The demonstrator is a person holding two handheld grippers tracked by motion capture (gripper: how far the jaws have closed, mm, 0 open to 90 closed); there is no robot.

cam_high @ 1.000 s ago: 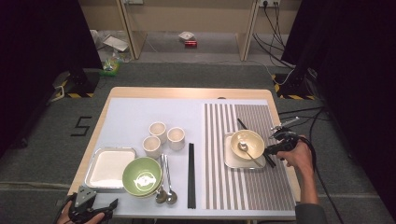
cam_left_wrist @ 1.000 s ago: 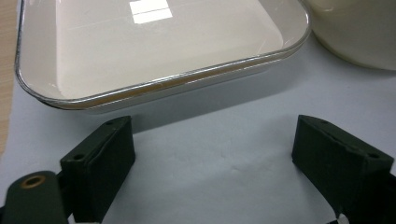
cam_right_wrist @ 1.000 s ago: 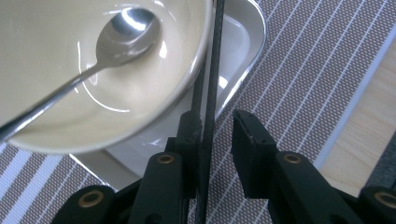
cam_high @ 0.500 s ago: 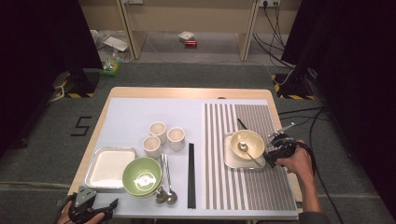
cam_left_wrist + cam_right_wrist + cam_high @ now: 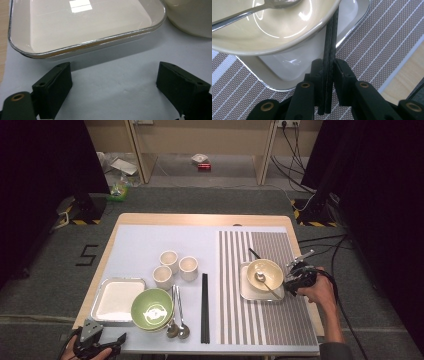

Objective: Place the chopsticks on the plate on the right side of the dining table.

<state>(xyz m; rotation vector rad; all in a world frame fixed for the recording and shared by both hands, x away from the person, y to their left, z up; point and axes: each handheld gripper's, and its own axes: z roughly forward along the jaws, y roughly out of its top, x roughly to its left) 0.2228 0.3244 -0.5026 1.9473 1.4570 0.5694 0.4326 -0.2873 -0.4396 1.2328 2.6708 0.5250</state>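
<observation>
Grey carpet surrounds the tabletop (image 5: 150, 245), which carries a pale blue mat and, on its 3 o'clock half, a striped mat (image 5: 280, 320).

On that striped mat stands a small square tray (image 5: 247, 292) with a cream bowl (image 5: 265, 270) on it and a spoon (image 5: 264, 282) lying in the bowl. The right tool (image 5: 291, 279) sits at the tray's 3 o'clock edge. In the right gripper view its jaws have just been closing and are now clamped on a pair of black chopsticks (image 5: 330, 50), which run under the bowl's rim and across the tray; their far end pokes out at about 11 o'clock from the bowl (image 5: 254, 254).

The left tool (image 5: 120, 85) rests at the tabletop's 7 o'clock corner, jaws wide apart with nothing between them, just short of an empty white tray (image 5: 82, 27).

By my reading, this place setting is nearly laid: tray, bowl and spoon are down, and the chopsticks are gripped but not yet settled. A second pair of chopsticks (image 5: 204, 307), a green bowl (image 5: 151, 307), two spoons (image 5: 177, 317) and three cups (image 5: 175, 266) wait on the blue mat, so a second setting looks largely undone.
</observation>
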